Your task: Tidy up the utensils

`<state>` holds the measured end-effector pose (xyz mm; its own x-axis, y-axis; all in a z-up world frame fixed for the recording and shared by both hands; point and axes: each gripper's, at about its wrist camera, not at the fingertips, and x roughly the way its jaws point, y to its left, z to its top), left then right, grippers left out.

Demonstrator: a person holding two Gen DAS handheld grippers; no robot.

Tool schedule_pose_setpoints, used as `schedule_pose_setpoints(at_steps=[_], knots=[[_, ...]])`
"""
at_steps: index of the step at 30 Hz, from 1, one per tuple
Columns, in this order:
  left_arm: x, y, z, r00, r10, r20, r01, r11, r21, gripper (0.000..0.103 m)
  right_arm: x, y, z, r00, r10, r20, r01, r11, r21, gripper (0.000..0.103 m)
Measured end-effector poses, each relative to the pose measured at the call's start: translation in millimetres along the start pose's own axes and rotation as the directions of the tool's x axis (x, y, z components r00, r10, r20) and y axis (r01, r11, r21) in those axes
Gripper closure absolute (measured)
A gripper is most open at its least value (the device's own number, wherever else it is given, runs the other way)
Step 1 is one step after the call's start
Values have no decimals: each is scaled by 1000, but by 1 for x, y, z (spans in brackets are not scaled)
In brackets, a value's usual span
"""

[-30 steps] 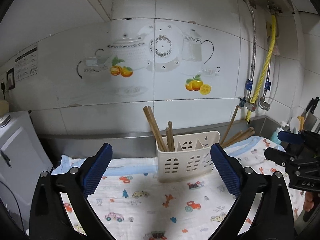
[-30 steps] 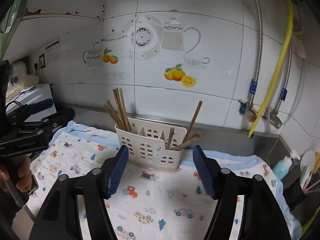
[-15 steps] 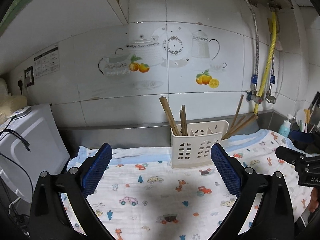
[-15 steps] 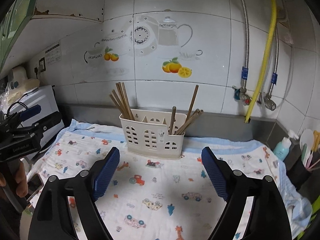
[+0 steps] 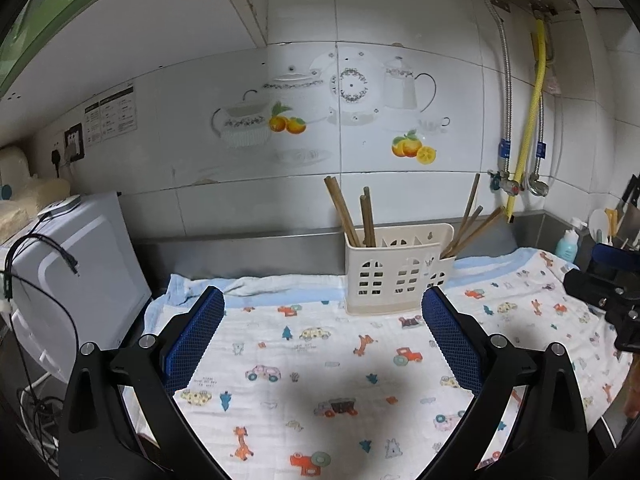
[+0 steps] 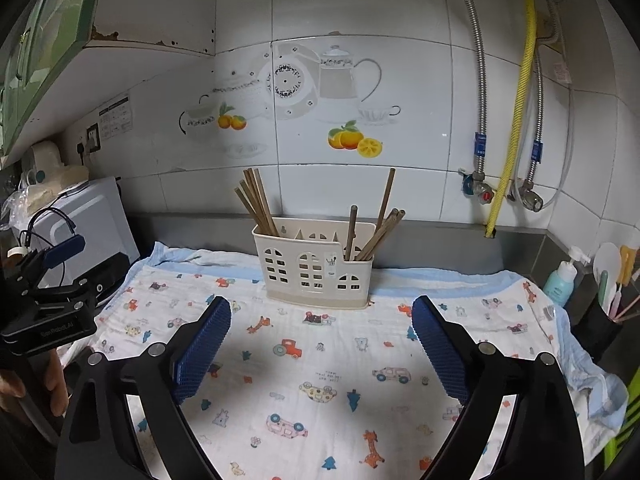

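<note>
A cream plastic utensil holder stands at the back of the cloth, against the steel backsplash. Several brown chopsticks stand in its left compartment, and several more lean in its right one. My left gripper is open and empty, well in front of the holder. My right gripper is open and empty, also in front of it. Each gripper shows at the edge of the other's view.
A patterned white cloth covers the counter. A white appliance with cables stands at the left. A blue soap bottle and a dark cup of utensils sit at the right. Pipes and a yellow hose run down the wall.
Both grippers have pulled back from the holder, which now looks smaller and farther away. Both stay open and empty.
</note>
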<state>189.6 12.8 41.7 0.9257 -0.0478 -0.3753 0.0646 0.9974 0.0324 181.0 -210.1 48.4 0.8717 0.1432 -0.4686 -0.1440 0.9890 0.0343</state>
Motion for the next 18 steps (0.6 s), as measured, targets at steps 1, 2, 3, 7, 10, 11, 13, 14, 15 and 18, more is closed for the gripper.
schedule_pose_setpoints(at_steps=[1,2,3,7,10,11,13,14,15,18], knots=[[-2,2,-2,1000,-5,-3,5,1000,-6,5,-2,-1,-1,1000,4,-2,-4,1000,7,14],[-4,2,-3,1000,-5,-7,5,1000,-10,5,-5,-2,-3,1000,8,-2,-8,1000,14,14],[-6,4,-5,1000,2,-9,-2,1000,-14,5,-7,-2,-4,1000,7,0,-7,1000,18,14],[-15,7,-12,1000,8,-9,-9,1000,-21,5,-18,1,-9,1000,6,10,-6,1000,18,13],[-21,6,-17,1000,11,-13,-11,1000,-9,5,-25,6,-12,1000,5,11,-6,1000,9,13],[-23,6,-19,1000,15,-13,-15,1000,-10,5,-27,8,-14,1000,4,12,-4,1000,3,13],[-27,8,-22,1000,3,-18,-3,1000,-19,5,-31,11,-18,1000,1,14,-1,1000,3,13],[-29,10,-24,1000,2,-23,-3,1000,-25,5,-32,12,-19,1000,2,13,-2,1000,3,13],[-30,11,-25,1000,7,-25,-8,1000,-26,5,-33,12,-21,1000,3,12,-3,1000,4,13],[-34,15,-28,999,-1,-33,0,999,-38,5,-36,13,-25,1000,-3,9,3,1000,6,13]])
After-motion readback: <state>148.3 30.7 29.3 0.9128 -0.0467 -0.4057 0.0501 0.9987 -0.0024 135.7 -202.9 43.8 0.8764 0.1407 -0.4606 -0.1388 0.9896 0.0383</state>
